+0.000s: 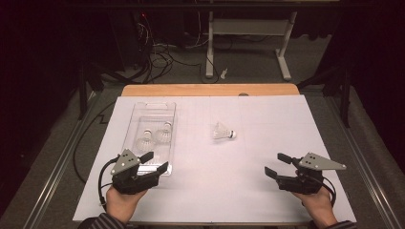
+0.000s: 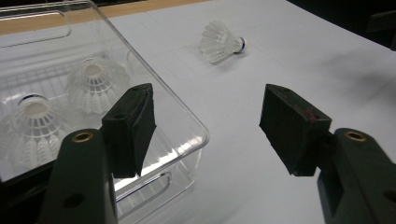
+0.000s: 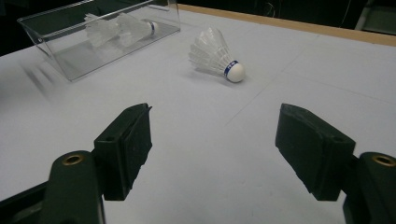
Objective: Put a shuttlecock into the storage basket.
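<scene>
A white shuttlecock (image 1: 223, 132) (image 2: 221, 43) (image 3: 215, 58) lies on its side on the white table cover, cork toward the right. Two more shuttlecocks (image 1: 154, 138) (image 2: 60, 100) (image 3: 119, 28) rest inside a clear plastic tray (image 1: 138, 112) (image 2: 184, 121) (image 3: 56, 51) at the left. My left gripper (image 1: 155, 161) (image 2: 205, 130) is open, its jaws over the tray's near corner, nothing between them. At the right front my right gripper (image 1: 278, 164) (image 3: 212, 149) is open and empty, well short of the loose shuttlecock.
The white cover (image 1: 267, 124) spans a wooden table with its far edge (image 1: 210, 89) showing. Beyond stand a desk frame's white legs (image 1: 285, 52) and floor cables (image 1: 162, 57). Metal rails (image 1: 57, 167) run along both sides of the table.
</scene>
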A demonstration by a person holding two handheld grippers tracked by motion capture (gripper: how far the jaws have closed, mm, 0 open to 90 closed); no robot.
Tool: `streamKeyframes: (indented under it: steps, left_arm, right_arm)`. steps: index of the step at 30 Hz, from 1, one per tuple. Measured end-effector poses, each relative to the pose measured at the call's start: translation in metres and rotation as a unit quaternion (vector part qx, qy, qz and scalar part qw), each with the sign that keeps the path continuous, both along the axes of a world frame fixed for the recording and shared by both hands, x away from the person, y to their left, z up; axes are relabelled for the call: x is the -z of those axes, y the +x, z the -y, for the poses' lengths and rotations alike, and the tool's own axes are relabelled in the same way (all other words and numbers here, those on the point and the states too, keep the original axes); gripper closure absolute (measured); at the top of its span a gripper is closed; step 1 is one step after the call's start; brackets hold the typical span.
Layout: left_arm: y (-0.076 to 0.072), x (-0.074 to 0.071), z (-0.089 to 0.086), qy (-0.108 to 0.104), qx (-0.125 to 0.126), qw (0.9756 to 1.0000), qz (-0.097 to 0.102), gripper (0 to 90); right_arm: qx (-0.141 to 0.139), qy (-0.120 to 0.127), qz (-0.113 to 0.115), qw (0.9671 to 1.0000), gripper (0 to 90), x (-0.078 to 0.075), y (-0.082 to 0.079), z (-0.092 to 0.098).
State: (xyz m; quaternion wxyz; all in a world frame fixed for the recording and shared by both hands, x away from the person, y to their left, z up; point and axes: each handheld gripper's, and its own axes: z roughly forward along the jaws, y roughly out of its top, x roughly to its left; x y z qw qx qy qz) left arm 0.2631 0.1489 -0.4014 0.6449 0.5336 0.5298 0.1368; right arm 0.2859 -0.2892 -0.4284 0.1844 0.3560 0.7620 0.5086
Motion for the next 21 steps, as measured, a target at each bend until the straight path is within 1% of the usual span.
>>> streamKeyframes:
  steps: [1,5,11,16,17,21]
  left_arm:
    - [0.000,0.000,0.001,0.003,0.004,1.0000,-0.001,36.6]
    - [0.001,0.000,0.006,0.003,0.011,0.9999,-0.002,36.6]
    - [0.004,0.000,0.011,0.003,0.015,0.9999,-0.002,36.6]
    - [0.004,0.000,0.015,0.011,0.025,0.9996,-0.001,36.6]
    - [0.004,0.000,0.016,0.009,0.025,0.9996,-0.002,36.5]
    - [0.006,0.001,0.019,0.013,0.030,0.9995,-0.004,36.5]
  right_arm:
    - [0.000,0.000,0.000,1.0000,27.7,0.000,0.000,0.000]
    - [-0.001,0.000,0.000,1.0000,27.7,0.000,0.001,0.000]
    - [-0.001,0.000,-0.001,1.0000,27.7,0.000,0.001,0.001]
    - [-0.002,-0.002,-0.001,1.0000,27.7,0.000,0.001,0.000]
    - [-0.001,-0.001,0.000,1.0000,27.7,0.000,0.001,0.000]
    - [-0.001,0.000,-0.001,1.0000,27.7,0.000,0.000,0.000]
